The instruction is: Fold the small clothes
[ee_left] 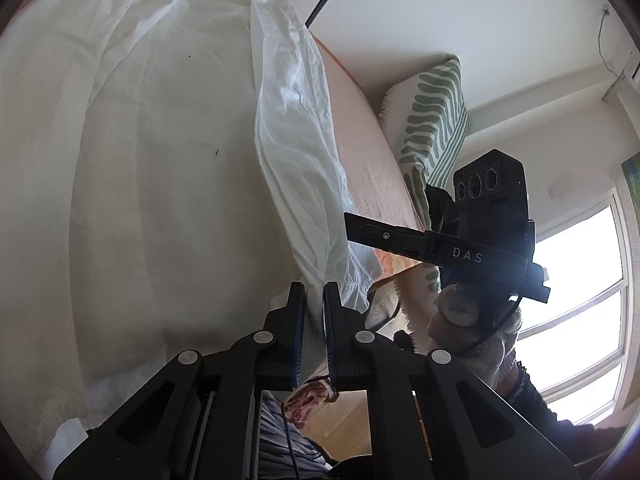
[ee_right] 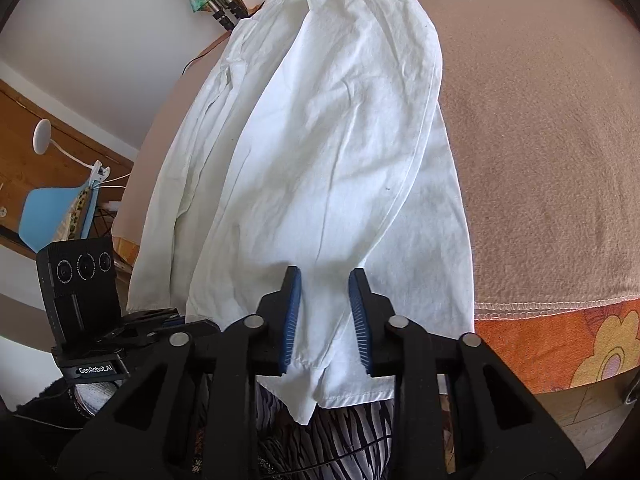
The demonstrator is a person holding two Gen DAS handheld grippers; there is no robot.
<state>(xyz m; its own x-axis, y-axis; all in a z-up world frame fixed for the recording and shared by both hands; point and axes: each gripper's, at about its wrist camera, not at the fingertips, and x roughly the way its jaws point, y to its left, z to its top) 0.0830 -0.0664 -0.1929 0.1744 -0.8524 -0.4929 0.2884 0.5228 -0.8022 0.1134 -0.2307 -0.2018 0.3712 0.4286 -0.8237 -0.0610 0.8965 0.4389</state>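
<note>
Cloth of the white shirt [ee_right: 320, 152] hides both pinches: left tool [ee_left: 314, 312] clamped, right tool [ee_right: 325, 312] unclear.

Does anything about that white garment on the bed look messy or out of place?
Somewhat. The white garment lies creased on the pink blanket, one layer doubled over crookedly, its hem hanging past the bed's edge. A few tiny dark specks show on the cloth. No tears visible.
</note>
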